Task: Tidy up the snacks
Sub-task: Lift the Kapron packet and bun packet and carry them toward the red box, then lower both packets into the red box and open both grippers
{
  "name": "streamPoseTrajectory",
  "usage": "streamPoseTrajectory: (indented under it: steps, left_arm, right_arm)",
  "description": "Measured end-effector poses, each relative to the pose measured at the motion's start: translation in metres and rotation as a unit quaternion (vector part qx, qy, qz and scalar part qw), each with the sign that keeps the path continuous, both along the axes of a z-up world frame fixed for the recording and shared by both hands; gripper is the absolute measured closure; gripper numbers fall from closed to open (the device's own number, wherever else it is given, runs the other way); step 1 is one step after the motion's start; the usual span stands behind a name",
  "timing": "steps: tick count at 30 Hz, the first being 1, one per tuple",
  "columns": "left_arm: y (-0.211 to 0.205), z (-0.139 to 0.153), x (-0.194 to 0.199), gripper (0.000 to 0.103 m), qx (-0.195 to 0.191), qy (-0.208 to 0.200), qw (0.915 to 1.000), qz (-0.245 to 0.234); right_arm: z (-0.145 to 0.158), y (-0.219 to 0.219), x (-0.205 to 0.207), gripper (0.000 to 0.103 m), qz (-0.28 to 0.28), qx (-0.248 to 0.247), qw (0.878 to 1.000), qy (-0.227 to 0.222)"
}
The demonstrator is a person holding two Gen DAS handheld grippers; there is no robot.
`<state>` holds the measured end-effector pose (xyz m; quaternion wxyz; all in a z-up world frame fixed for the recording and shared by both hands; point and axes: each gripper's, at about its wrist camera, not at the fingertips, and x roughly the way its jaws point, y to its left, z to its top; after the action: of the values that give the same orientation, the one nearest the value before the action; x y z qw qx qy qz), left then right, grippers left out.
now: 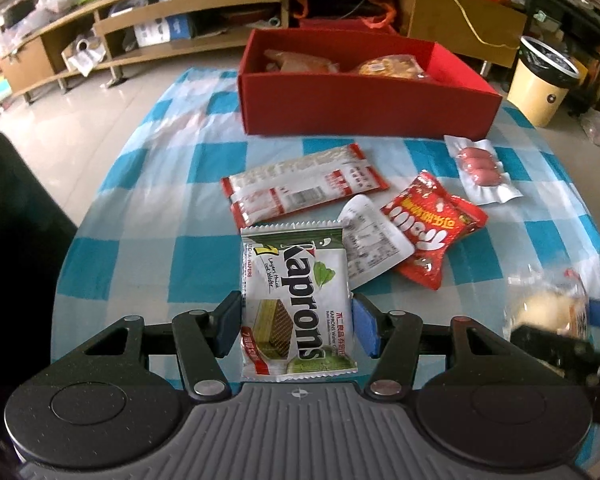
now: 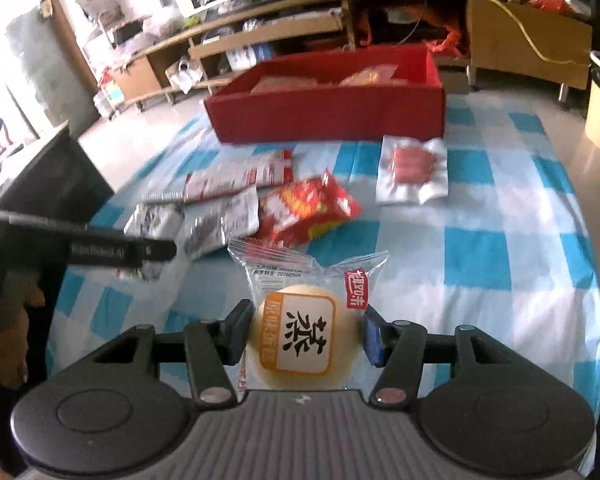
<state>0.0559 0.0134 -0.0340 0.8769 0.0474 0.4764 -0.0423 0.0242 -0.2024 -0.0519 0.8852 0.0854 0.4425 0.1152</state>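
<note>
Left wrist view: my left claw (image 1: 296, 320) is squeezing the wafer pack (image 1: 296, 304). My right claw (image 2: 306, 338) is squeezing the wrapped bun (image 2: 304, 336) near the red box (image 2: 328, 114).

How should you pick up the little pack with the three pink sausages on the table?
Take the sausage pack across its narrow width, around the sausage bulge in the middle, coming down from above. It lies flat on the checked cloth with free space around it, and its flat sealed edges look too thin to pinch; the bulge gives the jaws something to squeeze.
</note>
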Motion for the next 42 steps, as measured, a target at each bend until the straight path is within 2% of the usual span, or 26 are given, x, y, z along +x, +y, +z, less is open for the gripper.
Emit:
streamPoseTrajectory:
  steps: [10, 18, 23, 30, 42]
  left_arm:
    - [-0.007, 0.006, -0.001, 0.038, 0.002, -0.011, 0.9999, -0.007]
    - [-0.017, 0.026, -0.005, 0.038, 0.015, -0.033, 0.9993, -0.011]
    - [-0.02, 0.035, 0.011, 0.038, -0.001, -0.053, 0.9985, -0.011]
    - [-0.017, 0.03, 0.038, 0.038, -0.027, -0.059, 0.9978, -0.007]
    - [-0.022, 0.049, 0.101, 0.038, -0.033, -0.096, 0.9948, -0.005]
  right_arm:
    - [0.013, -0.002, 0.01, 0.051, -0.006, 0.01, 1.0, -0.025]
    - [0.026, -0.008, 0.006, 0.051, -0.009, 0.034, 0.998, -0.054]
    - [0.03, -0.014, 0.018, 0.051, -0.017, 0.038, 0.997, -0.064]
    - [0.037, -0.017, 0.04, 0.051, -0.027, 0.036, 0.996, -0.077]
    - [0.053, -0.024, 0.107, 0.051, -0.034, 0.036, 0.992, -0.119]
